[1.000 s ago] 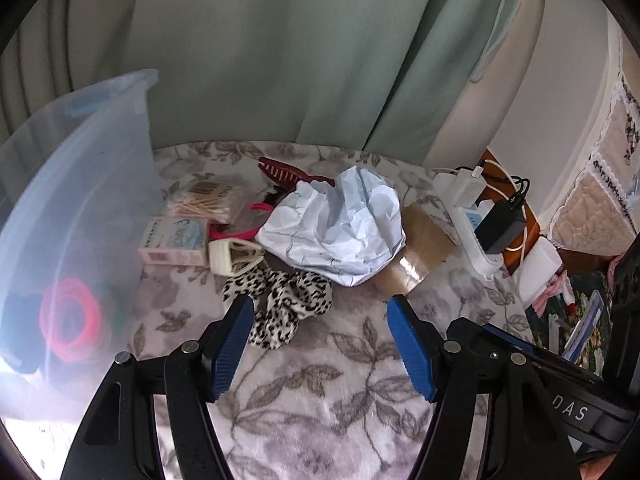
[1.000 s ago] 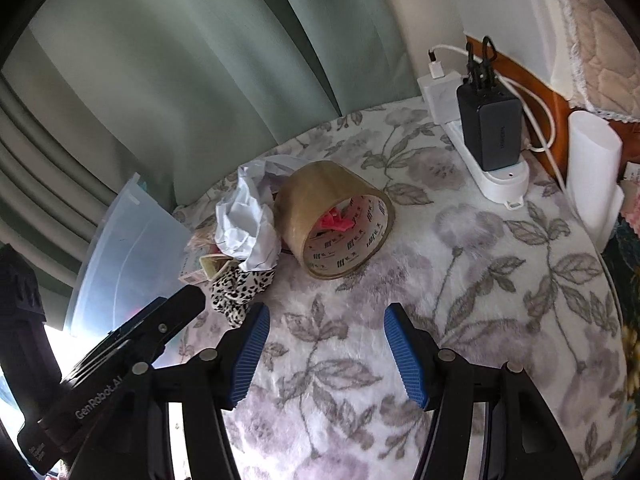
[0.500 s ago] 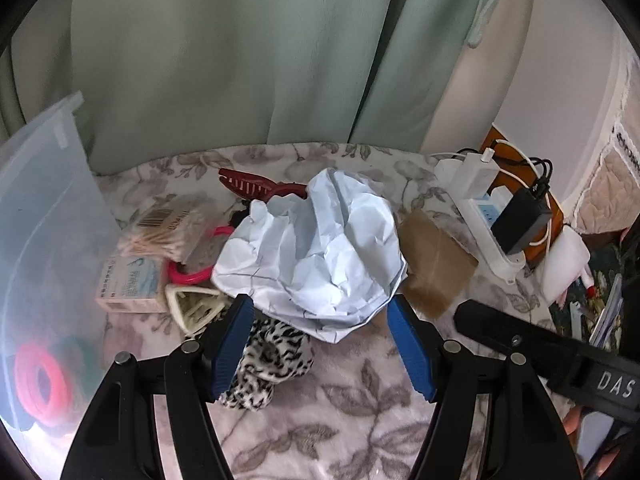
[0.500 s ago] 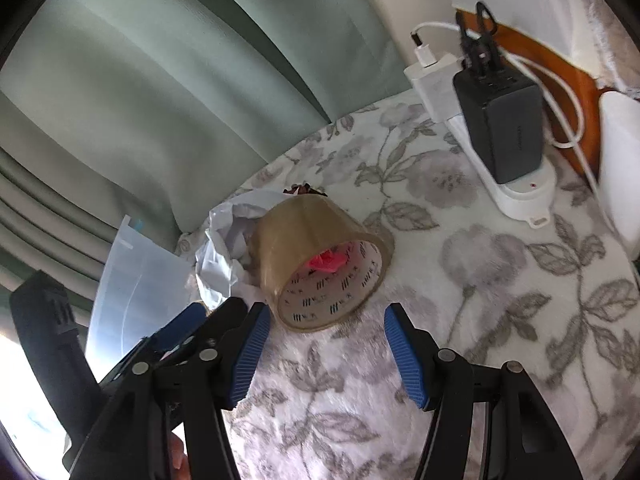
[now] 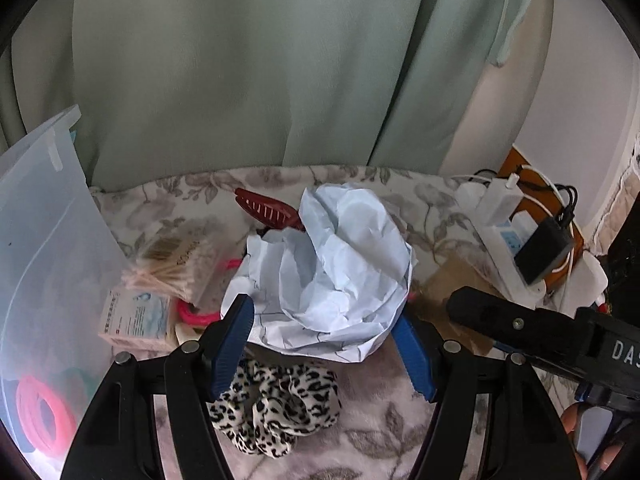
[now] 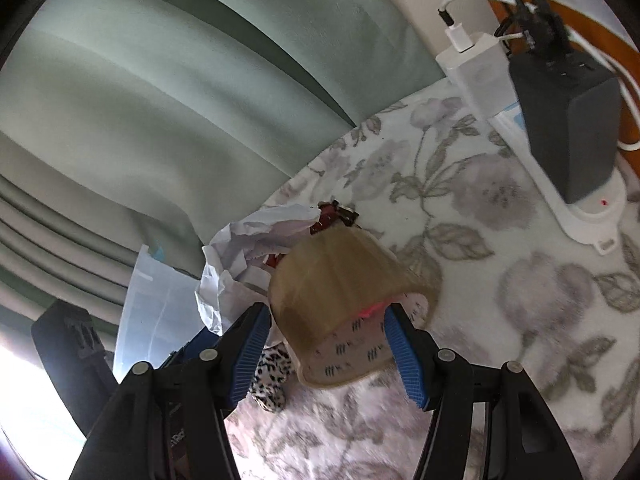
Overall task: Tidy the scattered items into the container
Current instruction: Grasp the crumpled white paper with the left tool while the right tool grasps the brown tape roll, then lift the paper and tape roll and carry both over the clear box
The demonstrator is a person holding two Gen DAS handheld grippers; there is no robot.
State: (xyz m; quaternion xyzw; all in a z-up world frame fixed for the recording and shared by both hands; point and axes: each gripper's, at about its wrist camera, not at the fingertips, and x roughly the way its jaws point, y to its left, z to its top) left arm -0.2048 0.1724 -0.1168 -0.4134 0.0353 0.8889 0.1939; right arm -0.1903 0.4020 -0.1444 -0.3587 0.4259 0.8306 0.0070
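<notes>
A crumpled white paper [image 5: 332, 268] lies on the floral cloth. My left gripper [image 5: 326, 344] is open, its blue pads on either side of the paper's near edge. A leopard scrunchie [image 5: 276, 404] lies just below it. A brown tape roll [image 6: 340, 300] stands on edge; my right gripper [image 6: 326, 350] is open with the roll between its pads. The clear plastic container [image 5: 44, 272] stands at the left with pink rings [image 5: 42, 416] inside. A red hair claw [image 5: 268, 210], cotton swabs [image 5: 176, 264] and a small box [image 5: 134, 316] lie nearby.
A white power strip [image 6: 592, 216] with a black charger [image 6: 564, 120] and a white adapter [image 6: 476, 64] lies at the right edge. Green curtains [image 5: 260, 60] hang behind the surface. The right gripper's body [image 5: 540, 332] crosses the left wrist view.
Both grippers moved forward. The left one now straddles the crumpled paper; the right one closed in on the tape roll, which now sits between its pads.
</notes>
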